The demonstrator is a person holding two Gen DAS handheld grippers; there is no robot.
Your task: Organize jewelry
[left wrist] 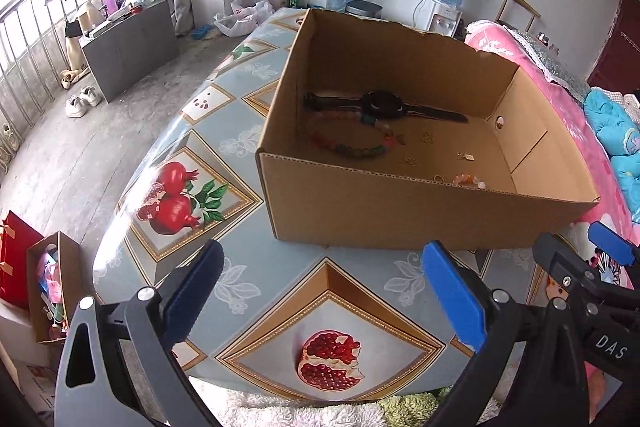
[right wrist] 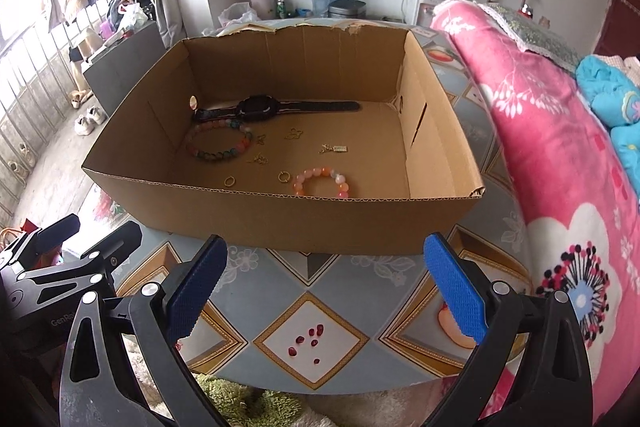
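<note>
An open cardboard box point(left wrist: 400, 211) point(right wrist: 280, 215) stands on the table. Inside lie a black watch point(left wrist: 384, 105) point(right wrist: 276, 106), a multicoloured bead bracelet point(left wrist: 352, 143) point(right wrist: 218, 145), a pink bead bracelet point(right wrist: 324, 181) point(left wrist: 468, 181), two gold rings point(right wrist: 256, 179) and several small gold charms point(right wrist: 334, 148). My left gripper point(left wrist: 320, 291) is open and empty, held above the table in front of the box. My right gripper point(right wrist: 326, 287) is open and empty, also in front of the box. The right gripper also shows in the left wrist view point(left wrist: 580, 267), and the left gripper in the right wrist view point(right wrist: 72, 255).
The table point(left wrist: 224, 155) point(right wrist: 320, 307) has a fruit-print cover. A bed with a pink floral quilt point(right wrist: 560, 167) lies along the right. On the floor at left are a grey cabinet point(left wrist: 128, 47), shoes point(left wrist: 82, 101) and a small box of items point(left wrist: 52, 287).
</note>
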